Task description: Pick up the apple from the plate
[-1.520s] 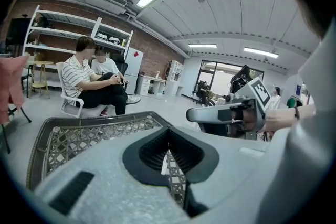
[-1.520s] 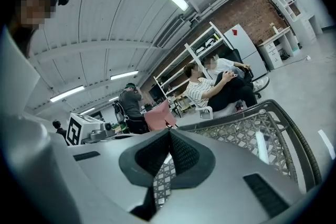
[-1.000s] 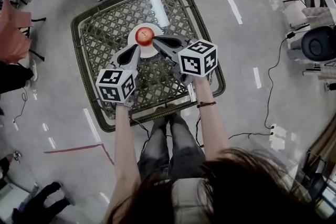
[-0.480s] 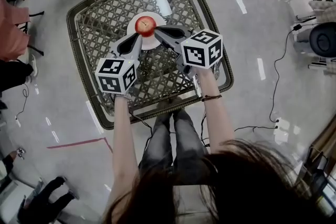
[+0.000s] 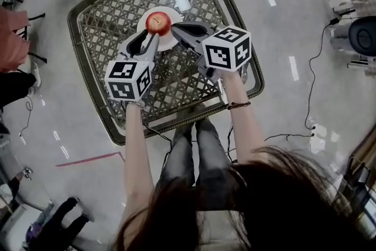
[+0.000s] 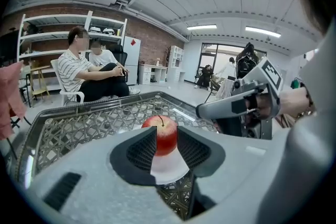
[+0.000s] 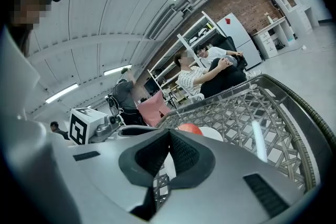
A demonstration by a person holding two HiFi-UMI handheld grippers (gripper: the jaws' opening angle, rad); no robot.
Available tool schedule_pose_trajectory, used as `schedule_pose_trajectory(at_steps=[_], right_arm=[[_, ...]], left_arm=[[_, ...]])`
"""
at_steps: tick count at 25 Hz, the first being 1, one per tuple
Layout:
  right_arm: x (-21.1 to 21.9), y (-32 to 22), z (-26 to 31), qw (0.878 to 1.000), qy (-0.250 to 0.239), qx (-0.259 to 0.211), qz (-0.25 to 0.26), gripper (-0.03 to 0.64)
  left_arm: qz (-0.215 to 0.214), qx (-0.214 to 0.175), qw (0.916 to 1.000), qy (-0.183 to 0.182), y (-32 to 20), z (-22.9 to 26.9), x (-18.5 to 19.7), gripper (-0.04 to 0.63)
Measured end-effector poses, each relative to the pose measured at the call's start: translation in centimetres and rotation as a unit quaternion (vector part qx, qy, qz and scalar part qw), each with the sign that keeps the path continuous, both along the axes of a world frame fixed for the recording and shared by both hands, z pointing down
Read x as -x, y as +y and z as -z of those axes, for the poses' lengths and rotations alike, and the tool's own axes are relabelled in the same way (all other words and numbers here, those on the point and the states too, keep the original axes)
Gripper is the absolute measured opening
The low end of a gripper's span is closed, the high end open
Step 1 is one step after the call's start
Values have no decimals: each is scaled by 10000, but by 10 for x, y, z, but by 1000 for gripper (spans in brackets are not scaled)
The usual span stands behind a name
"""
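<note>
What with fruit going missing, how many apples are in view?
1. The apple sits on the plate near the table's middle. No other shows, though the left gripper and right gripper cover some lattice.

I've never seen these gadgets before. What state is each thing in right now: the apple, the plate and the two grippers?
Apple: upright on the plate, stem up, not gripped.
Plate: flat on the table.
Left gripper: jaws slightly apart, just been opening, apple just beyond their tips.
Right gripper: jaws together, empty.
</note>
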State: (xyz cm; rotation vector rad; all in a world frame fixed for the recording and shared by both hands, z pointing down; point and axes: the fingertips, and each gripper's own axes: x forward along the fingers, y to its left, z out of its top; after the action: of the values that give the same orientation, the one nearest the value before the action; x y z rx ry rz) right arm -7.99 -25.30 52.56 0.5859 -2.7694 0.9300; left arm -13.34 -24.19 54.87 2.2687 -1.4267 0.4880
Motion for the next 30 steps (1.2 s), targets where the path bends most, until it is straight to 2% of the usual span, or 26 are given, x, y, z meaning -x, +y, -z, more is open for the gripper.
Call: schedule_pose_trajectory(at_steps=[22, 30], right_arm=[[-5, -6, -20, 9999, 98, 45, -60, 9], [-6, -7, -27, 9999, 137, 42, -65, 9]], left_arm=[[-126, -157, 9993, -323, -18, -22, 0, 295], [-298, -243, 9984, -408, -24, -30, -5, 338]])
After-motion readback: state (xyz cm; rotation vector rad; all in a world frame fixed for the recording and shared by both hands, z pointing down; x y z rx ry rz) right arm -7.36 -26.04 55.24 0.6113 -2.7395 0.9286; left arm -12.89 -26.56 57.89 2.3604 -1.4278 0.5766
